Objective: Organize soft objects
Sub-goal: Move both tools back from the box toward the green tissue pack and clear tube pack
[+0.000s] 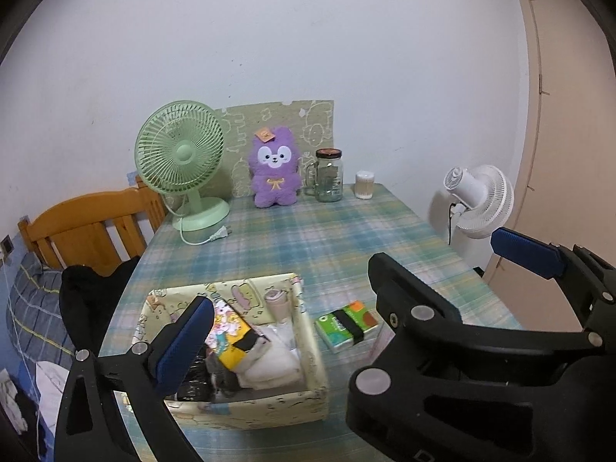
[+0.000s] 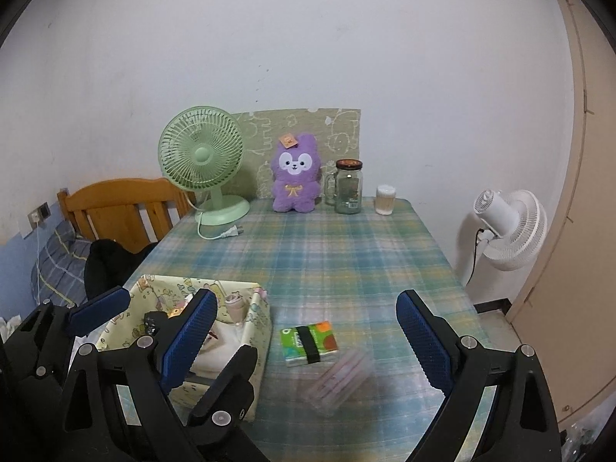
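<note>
Both black, blue-padded grippers, left (image 1: 346, 281) and right (image 2: 308, 331), spread wide, holding nothing. Cream cartoon-print fabric box (image 1: 308, 346) holds folded cloths; green-orange tissue pack (image 2: 310, 342) lies just beside it on plaid tablecloth (image 2: 327, 254).

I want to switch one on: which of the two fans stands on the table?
The green fan, at the table's far left beside the purple plush. The white fan stands off the table's right edge, facing away.

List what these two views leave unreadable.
- Bin contents: left wrist view, near half hidden by the left gripper's finger.
- Clear packet beside the tissue pack: right wrist view, blurred, contents unclear.
- Jar label: both views, too small.
</note>
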`<action>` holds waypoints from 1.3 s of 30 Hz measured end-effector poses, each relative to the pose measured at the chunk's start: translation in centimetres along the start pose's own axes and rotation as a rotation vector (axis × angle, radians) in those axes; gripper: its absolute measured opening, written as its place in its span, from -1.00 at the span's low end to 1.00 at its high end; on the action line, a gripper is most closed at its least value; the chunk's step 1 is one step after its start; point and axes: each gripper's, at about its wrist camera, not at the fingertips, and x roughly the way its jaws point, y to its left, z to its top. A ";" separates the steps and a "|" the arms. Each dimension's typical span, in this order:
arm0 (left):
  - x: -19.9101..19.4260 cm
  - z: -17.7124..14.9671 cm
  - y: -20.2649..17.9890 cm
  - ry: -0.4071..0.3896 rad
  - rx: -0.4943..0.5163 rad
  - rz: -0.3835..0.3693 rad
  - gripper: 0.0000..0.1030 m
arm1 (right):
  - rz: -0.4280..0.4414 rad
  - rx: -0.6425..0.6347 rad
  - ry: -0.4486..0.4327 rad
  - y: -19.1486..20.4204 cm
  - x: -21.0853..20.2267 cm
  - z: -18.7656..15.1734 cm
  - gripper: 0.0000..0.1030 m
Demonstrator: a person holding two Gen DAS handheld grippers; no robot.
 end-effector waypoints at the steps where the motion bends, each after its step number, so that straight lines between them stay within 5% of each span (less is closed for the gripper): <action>1: 0.0 0.0 -0.4 -0.005 0.002 -0.001 0.99 | -0.003 0.006 -0.003 -0.4 -0.2 -0.1 0.86; 10: -0.6 -0.5 -3.2 -0.058 -0.029 -0.009 1.00 | -0.019 -0.008 -0.034 -3.2 -1.4 -0.8 0.86; 23: 2.5 -2.1 -7.2 0.025 -0.003 -0.058 1.00 | -0.068 0.019 0.012 -7.9 -0.1 -3.4 0.86; 39: 6.8 -5.0 -9.3 0.121 -0.046 -0.076 0.99 | -0.023 0.068 0.113 -11.2 3.6 -7.1 0.86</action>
